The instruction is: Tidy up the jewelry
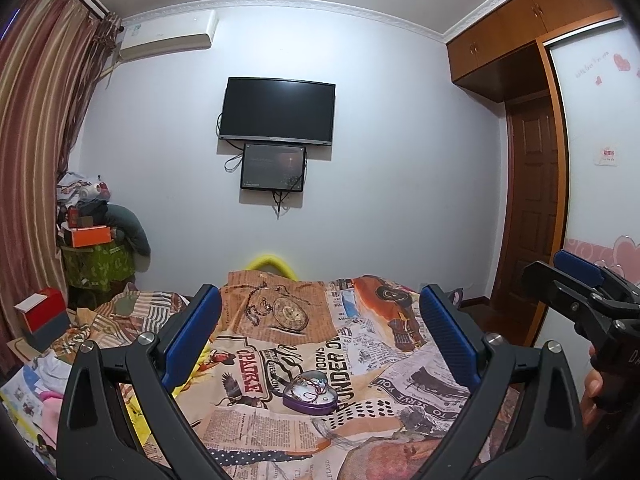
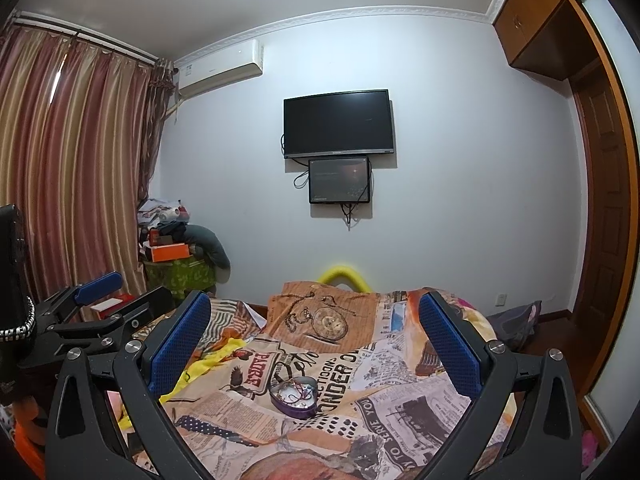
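Observation:
A purple heart-shaped tin (image 1: 309,394) full of tangled chains and jewelry lies open on the printed bedspread (image 1: 360,360). It also shows in the right wrist view (image 2: 295,397). My left gripper (image 1: 320,332) is open and empty, held above the bed just short of the tin. My right gripper (image 2: 316,340) is open and empty too, a little behind the tin. The right gripper (image 1: 580,284) shows at the right edge of the left wrist view. The left gripper (image 2: 100,292) shows at the left edge of the right wrist view.
A bedspread with newspaper prints covers the bed (image 2: 400,400). Red and white boxes (image 1: 40,312) and a cluttered pile (image 1: 92,232) stand at the left by the curtains (image 2: 72,160). A TV (image 1: 276,112) hangs on the far wall. A wooden door (image 1: 532,208) is at the right.

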{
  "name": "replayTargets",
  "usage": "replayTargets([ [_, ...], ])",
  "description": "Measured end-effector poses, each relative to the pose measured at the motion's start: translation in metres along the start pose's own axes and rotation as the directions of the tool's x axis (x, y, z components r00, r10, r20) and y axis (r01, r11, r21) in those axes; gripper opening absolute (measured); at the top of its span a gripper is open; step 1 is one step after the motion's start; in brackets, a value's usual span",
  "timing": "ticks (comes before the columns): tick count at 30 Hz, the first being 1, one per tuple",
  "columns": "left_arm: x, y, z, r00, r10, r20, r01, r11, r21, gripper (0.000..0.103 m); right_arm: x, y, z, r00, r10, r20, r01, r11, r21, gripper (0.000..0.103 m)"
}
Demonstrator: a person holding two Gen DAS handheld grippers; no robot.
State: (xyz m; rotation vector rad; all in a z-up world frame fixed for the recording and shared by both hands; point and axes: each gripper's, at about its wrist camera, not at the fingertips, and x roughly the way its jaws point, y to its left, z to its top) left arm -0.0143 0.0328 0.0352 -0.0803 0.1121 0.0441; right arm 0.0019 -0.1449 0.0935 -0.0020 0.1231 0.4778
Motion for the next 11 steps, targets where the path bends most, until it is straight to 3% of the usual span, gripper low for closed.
replayTargets([
  [11,0.0087,-0.0003,-0.0051,1.0,0.0,-0.007,0.0,1.0,0.007,0.1,0.0046,-0.0036,-0.0018,1.0,0.014,-0.006,-0.014,1.0,0.021,0.103],
])
